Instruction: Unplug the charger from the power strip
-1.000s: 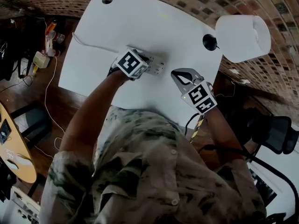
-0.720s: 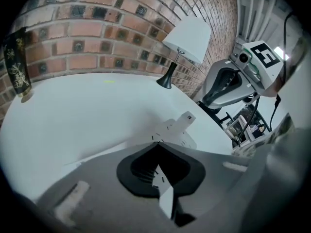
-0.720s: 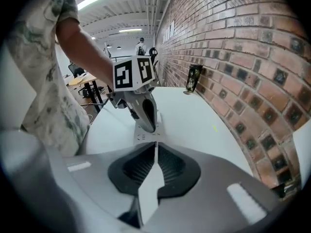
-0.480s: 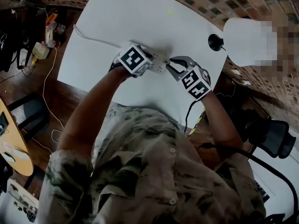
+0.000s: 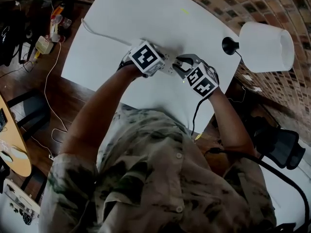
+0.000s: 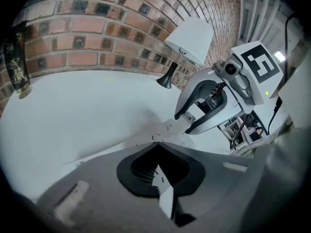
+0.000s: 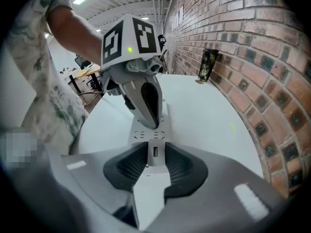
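Observation:
A white power strip (image 5: 169, 67) lies on the white table (image 5: 121, 18), with a small white charger (image 7: 155, 155) with a USB port standing in its near end. My left gripper (image 5: 163, 62) is shut, and its tips press down on the strip (image 7: 148, 134). My right gripper (image 7: 156, 147) has come down over the charger. Its jaws are opening and the dark pads flank the charger's two sides closely. From the left gripper view, the right gripper (image 6: 188, 123) stands at the strip's end (image 6: 167, 130).
A white lamp (image 5: 265, 45) stands at the table's right edge by the brick wall (image 7: 272, 81). The strip's white cable (image 5: 99, 33) runs off to the left. A dark bottle (image 7: 208, 64) stands by the wall. A black cable (image 5: 194, 115) hangs below the right gripper.
The right gripper moved left and down to the strip, and its jaws went from shut to open around the charger. The left gripper stayed on the strip.

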Demonstrator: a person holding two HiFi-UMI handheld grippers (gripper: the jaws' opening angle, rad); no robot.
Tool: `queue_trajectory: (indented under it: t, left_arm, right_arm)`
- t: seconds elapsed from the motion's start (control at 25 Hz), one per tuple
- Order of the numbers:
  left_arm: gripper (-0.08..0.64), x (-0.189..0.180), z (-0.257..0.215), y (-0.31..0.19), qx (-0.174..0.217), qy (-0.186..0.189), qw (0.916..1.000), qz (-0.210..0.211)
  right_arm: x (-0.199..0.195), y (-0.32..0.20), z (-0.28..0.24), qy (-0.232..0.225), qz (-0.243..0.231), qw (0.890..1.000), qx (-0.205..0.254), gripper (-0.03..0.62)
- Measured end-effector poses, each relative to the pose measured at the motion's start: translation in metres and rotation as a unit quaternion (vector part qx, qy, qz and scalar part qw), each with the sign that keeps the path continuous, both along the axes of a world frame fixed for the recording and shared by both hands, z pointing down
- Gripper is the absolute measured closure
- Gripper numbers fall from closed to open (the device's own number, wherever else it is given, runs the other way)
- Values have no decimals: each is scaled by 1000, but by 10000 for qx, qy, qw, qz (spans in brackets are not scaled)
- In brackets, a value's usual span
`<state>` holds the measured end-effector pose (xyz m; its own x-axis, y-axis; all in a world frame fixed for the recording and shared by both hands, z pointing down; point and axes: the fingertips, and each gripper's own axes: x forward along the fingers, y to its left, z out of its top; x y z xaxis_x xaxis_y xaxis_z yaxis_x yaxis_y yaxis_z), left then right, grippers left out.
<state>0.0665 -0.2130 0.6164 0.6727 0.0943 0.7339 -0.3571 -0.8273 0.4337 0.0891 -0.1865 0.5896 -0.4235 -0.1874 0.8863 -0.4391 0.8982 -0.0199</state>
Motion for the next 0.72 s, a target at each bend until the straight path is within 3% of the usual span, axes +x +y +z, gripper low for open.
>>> queue_trajectory:
  t: [0.12, 0.32, 0.48, 0.72]
  left_arm:
    - [565, -1, 1, 0, 17, -14, 10000, 15]
    - [565, -13, 7, -4, 91, -358, 9993, -12]
    - [565, -11, 5, -6, 164, -321, 9993, -20]
    - [565, 1, 0, -2, -25, -9, 10000, 17]
  right_arm:
    - [-1, 1, 7, 78, -88, 9999, -73, 480]
    - [-3, 0, 9, 81, -125, 9998, -138, 483]
    - [-2, 0, 9, 141, -119, 9998, -117, 485]
    - [-5, -7, -9, 65, -144, 9999, 3, 486]
